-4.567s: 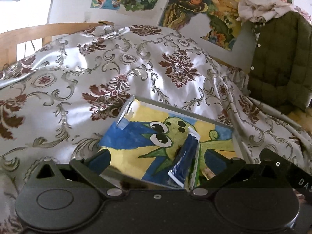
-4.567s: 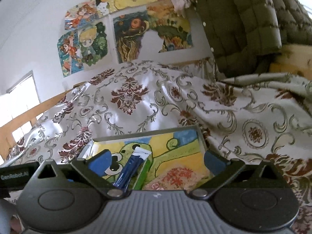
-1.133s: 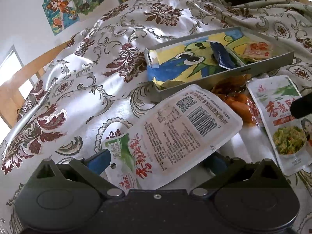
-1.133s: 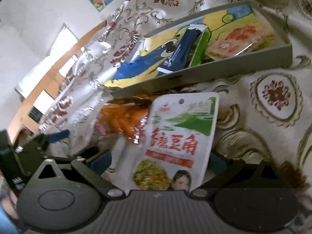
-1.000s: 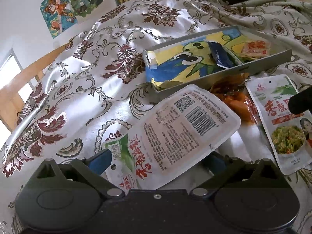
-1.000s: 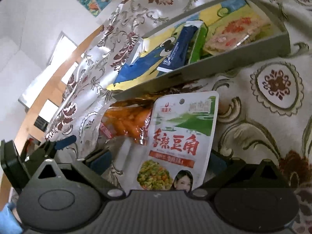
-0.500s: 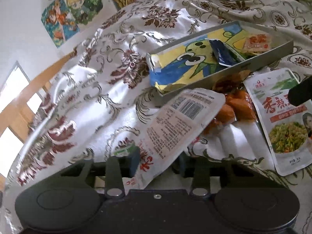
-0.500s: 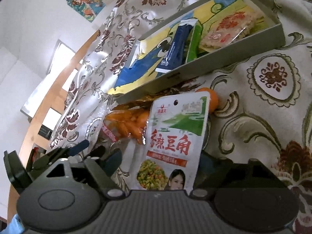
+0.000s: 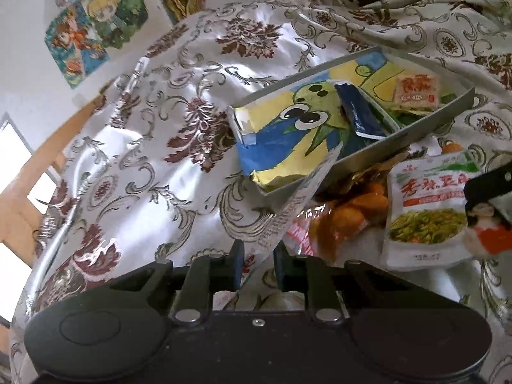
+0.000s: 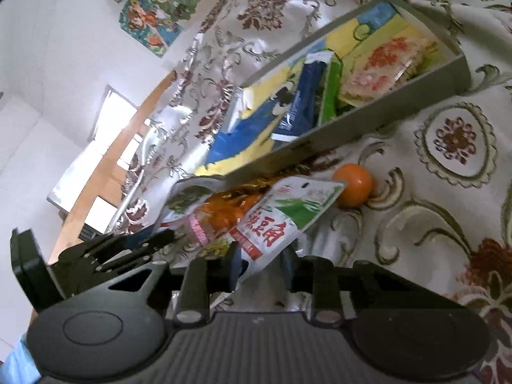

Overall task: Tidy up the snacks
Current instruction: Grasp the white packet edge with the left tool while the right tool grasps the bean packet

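Note:
My left gripper (image 9: 257, 268) has its jaws closing on the near end of a white snack pouch (image 9: 297, 204), which stands lifted and edge-on. My right gripper (image 10: 259, 265) is also closing, its pads squeezing the bottom of a green-and-white bean pouch (image 10: 281, 220), seen flat in the left wrist view as the bean pouch (image 9: 428, 204). Between the two pouches lies an orange snack bag (image 9: 352, 211). Behind them stands a grey box (image 9: 425, 124) with a cartoon lining; it holds a blue sachet (image 9: 358, 112) and a pink packet (image 9: 416, 89).
A small orange ball (image 10: 352, 188) rests on the floral cloth (image 10: 454, 140) by the box's front wall. The cloth is rumpled and rises toward the poster-covered wall (image 9: 96, 25). A wooden rail (image 9: 41, 160) runs along the left.
Both grippers went from wide open to nearly shut. The left one rose with the white pouch, which turned from flat to edge-on. The bean pouch buckled between the right pads.

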A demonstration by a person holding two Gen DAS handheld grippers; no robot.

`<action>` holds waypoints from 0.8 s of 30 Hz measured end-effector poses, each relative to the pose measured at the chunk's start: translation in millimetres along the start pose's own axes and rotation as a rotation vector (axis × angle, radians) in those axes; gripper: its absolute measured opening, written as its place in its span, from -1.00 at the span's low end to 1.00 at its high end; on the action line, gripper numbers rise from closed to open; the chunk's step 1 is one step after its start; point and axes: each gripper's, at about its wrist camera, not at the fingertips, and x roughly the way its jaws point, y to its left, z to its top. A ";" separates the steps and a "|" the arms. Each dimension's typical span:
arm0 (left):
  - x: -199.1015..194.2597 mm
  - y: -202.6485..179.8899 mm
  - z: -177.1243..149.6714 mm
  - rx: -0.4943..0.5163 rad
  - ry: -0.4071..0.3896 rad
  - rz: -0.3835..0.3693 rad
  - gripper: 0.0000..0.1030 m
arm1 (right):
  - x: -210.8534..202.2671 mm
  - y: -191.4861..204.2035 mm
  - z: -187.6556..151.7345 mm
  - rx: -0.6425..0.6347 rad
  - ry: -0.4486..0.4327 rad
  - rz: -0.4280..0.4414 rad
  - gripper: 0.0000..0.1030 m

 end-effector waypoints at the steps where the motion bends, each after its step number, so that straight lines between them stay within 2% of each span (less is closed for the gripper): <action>1: 2.6 1.6 2.5 -0.006 0.007 -0.009 -0.58 | 1.8 -1.4 0.4 0.016 -0.003 0.005 -0.37; 5: 14.8 11.8 16.5 -0.052 0.038 -0.044 -0.58 | 10.7 -15.1 1.3 0.113 0.002 0.033 -0.13; 7: 20.5 16.5 21.8 -0.078 0.048 -0.055 -0.57 | 14.8 -21.2 1.9 0.147 0.001 0.035 -0.08; 13: 31.9 24.3 31.0 -0.094 0.063 -0.058 -0.46 | 27.4 -34.4 4.6 0.223 -0.010 0.047 -0.08; 15: 34.9 25.9 33.4 -0.089 0.073 -0.073 -0.44 | 29.8 -34.8 4.0 0.229 -0.028 0.036 -0.17; 16: 37.3 27.8 34.4 -0.097 0.087 -0.099 -0.45 | 30.5 -33.2 4.3 0.217 -0.035 0.031 -0.43; 18: 44.8 33.6 34.1 -0.143 0.137 -0.173 -0.45 | 31.8 -26.6 5.0 0.181 -0.033 0.031 -0.49; 19: 46.9 35.4 33.1 -0.155 0.141 -0.187 -0.45 | 30.7 -22.4 4.9 0.163 -0.036 0.031 -0.54; 24: 49.4 36.3 32.7 -0.146 0.143 -0.191 -0.50 | 32.4 -9.4 5.9 0.108 -0.031 0.054 -0.57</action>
